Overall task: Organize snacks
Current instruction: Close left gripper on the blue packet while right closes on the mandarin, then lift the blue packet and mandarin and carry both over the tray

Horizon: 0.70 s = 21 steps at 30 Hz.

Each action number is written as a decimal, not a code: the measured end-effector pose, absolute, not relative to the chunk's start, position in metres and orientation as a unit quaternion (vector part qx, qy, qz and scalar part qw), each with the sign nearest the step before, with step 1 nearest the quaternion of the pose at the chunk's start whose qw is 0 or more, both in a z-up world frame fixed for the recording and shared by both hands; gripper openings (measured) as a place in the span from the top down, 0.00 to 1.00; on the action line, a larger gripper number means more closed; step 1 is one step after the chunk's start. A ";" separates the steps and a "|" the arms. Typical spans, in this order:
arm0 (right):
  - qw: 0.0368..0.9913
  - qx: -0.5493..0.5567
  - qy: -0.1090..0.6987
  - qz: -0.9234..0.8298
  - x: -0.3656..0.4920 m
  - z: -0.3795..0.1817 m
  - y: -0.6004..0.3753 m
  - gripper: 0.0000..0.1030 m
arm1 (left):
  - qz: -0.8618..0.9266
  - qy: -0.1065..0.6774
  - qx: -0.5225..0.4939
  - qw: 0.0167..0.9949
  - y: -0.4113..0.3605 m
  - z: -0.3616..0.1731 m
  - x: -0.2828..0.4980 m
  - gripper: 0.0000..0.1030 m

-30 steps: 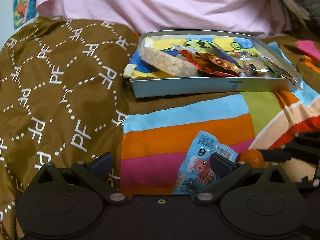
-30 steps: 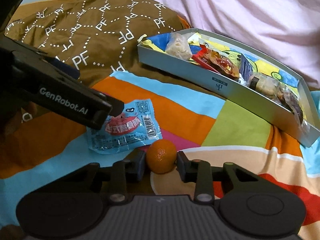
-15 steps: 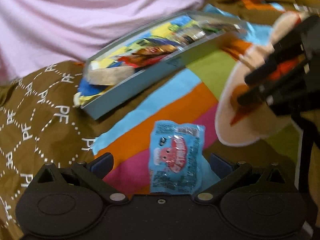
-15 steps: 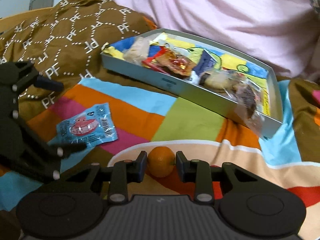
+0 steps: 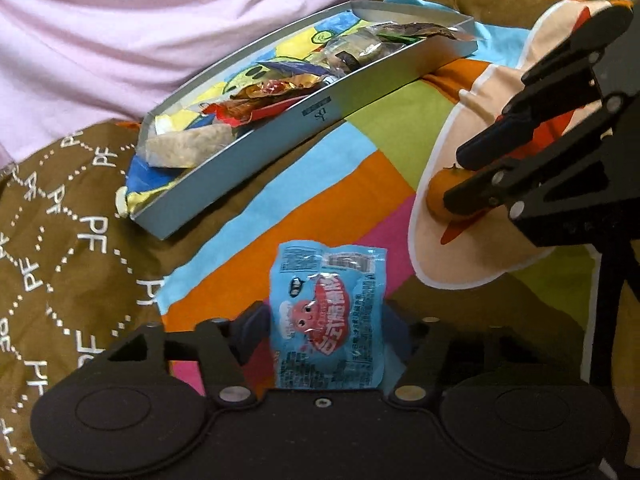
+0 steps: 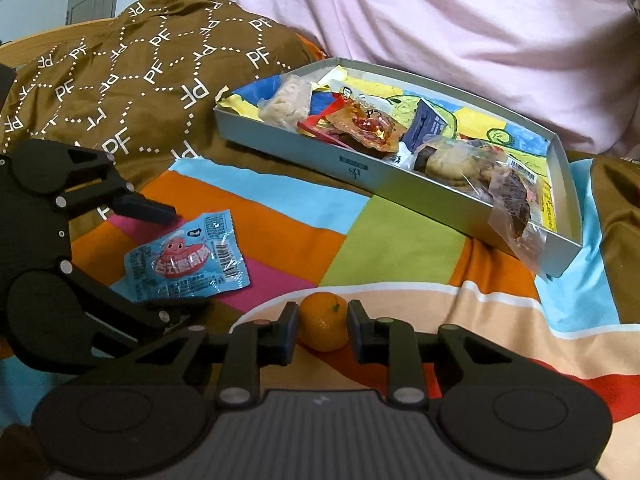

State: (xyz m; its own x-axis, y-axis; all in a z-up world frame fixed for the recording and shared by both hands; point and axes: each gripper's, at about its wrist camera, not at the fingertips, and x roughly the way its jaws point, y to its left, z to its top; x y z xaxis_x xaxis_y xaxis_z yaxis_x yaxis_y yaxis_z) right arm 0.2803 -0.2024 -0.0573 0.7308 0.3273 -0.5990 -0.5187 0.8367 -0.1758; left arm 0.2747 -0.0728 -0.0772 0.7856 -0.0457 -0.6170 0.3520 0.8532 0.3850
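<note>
A blue snack packet (image 5: 326, 320) with a red cartoon print lies flat on the striped sheet. My left gripper (image 5: 326, 312) straddles it and its jaws are closing, with the pads at the packet's side edges. The right wrist view shows that packet (image 6: 186, 256) between the left gripper's (image 6: 185, 258) fingers. A small orange (image 6: 323, 326) sits between the pads of my right gripper (image 6: 323, 312), whose jaws are closing and touch it on both sides. From the left wrist, the orange (image 5: 436, 192) is partly hidden behind the right gripper (image 5: 456, 178). A shallow grey box (image 6: 360, 168) beyond holds several wrapped snacks.
The grey box (image 5: 320, 116) rests tilted on a fold where a brown quilt printed with "PF" (image 5: 60, 220) meets the colourful striped sheet (image 6: 392, 240). Pink cloth (image 6: 440, 20) fills the background behind the box.
The left gripper rolled, moved over the blue packet, and its jaws narrowed from wide open to the packet's edges. The right jaws narrowed onto the orange and shifted a little.
</note>
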 end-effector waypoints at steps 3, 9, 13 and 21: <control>0.915 -0.168 0.284 0.230 0.280 -0.059 -0.202 0.71 | -0.106 0.321 0.221 0.915 -0.068 -0.075 0.279 0.40; 0.914 -0.174 0.294 0.221 0.285 -0.066 -0.202 0.63 | -0.098 0.332 0.179 0.921 -0.061 -0.072 0.282 0.41; 0.911 -0.168 0.305 0.223 0.289 -0.073 -0.199 0.63 | -0.093 0.332 0.166 0.924 -0.060 -0.071 0.281 0.42; 0.913 -0.156 0.303 0.224 0.290 -0.074 -0.199 0.63 | -0.084 0.332 0.148 0.928 -0.057 -0.071 0.280 0.43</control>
